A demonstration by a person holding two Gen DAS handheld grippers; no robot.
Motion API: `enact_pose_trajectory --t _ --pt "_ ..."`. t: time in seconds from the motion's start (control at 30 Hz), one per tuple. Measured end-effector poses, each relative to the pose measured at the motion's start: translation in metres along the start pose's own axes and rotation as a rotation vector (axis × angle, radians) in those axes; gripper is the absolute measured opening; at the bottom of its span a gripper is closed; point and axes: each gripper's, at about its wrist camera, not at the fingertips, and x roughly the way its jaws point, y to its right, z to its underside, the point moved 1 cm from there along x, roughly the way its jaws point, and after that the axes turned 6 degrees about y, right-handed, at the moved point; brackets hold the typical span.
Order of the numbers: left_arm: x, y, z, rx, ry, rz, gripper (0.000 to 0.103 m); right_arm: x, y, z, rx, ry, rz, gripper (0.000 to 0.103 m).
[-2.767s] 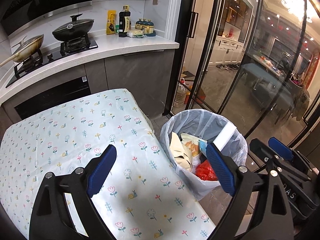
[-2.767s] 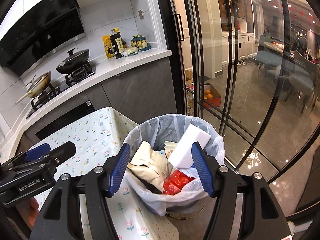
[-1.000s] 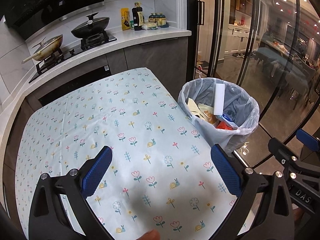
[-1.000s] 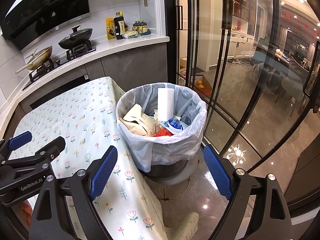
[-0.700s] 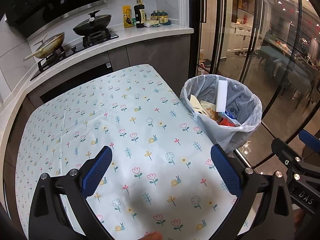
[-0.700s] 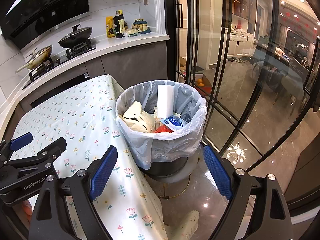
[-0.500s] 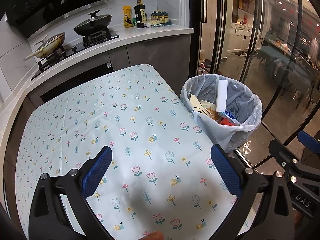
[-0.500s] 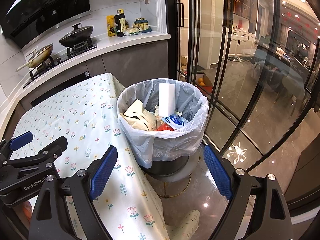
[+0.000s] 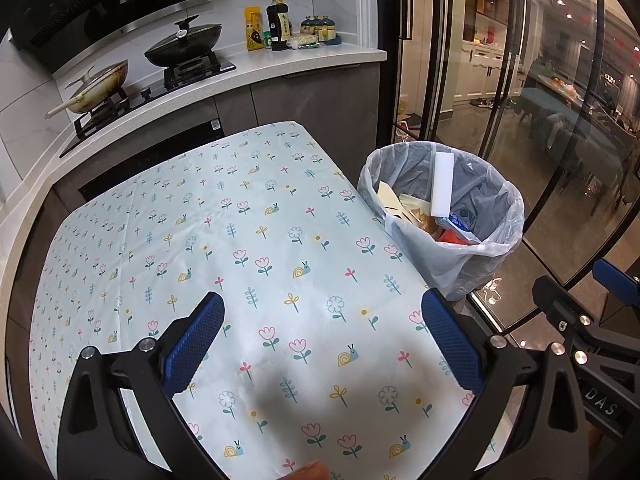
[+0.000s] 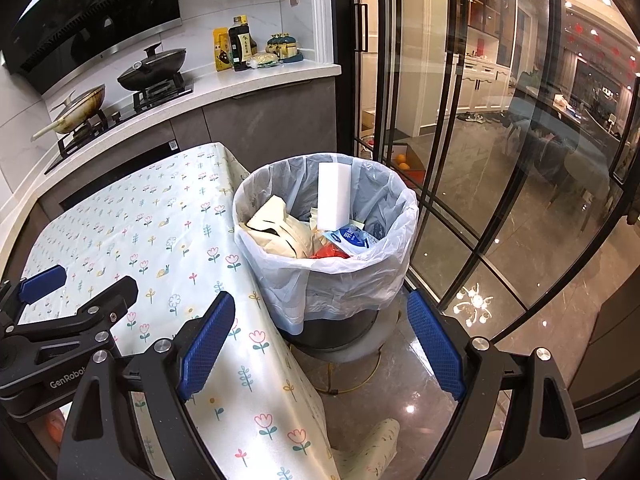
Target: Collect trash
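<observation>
A trash bin (image 10: 328, 280) lined with a clear bag stands on the floor at the table's right edge; it also shows in the left wrist view (image 9: 460, 256). A white foam block (image 10: 334, 196) stands upright in it among paper, a blue-white wrapper and red trash; it shows in the left wrist view too (image 9: 441, 182). My left gripper (image 9: 322, 340) is open and empty above the floral tablecloth (image 9: 200, 240). My right gripper (image 10: 320, 340) is open and empty, held back from the bin, over the table edge and floor.
A counter (image 9: 248, 68) with a stove, two pans (image 9: 182, 42) and bottles runs along the back wall. Glass sliding doors (image 10: 460, 120) stand close behind and right of the bin. The tablecloth hangs down over the table's right edge (image 10: 272, 392).
Both grippers have pulled back from the bin and stay open. The white foam block, between the right fingers 2.8 s ago, now stands in the bin. Little motion in the last second.
</observation>
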Motion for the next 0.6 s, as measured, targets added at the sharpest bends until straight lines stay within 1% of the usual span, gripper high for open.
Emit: enact_pose_trajectory --t 0.4,0.6 --pt "0.0028 0.0057 0.0041 -0.007 -0.013 0.005 0.095 0.0032 0.0044 0.0029 0.008 -0.007 0.013 0.085" --pt "0.0052 0.0074 0.0057 -0.009 -0.027 0.020 0.095 0.0040 0.0071 0.0039 0.012 -0.006 0.018 0.085"
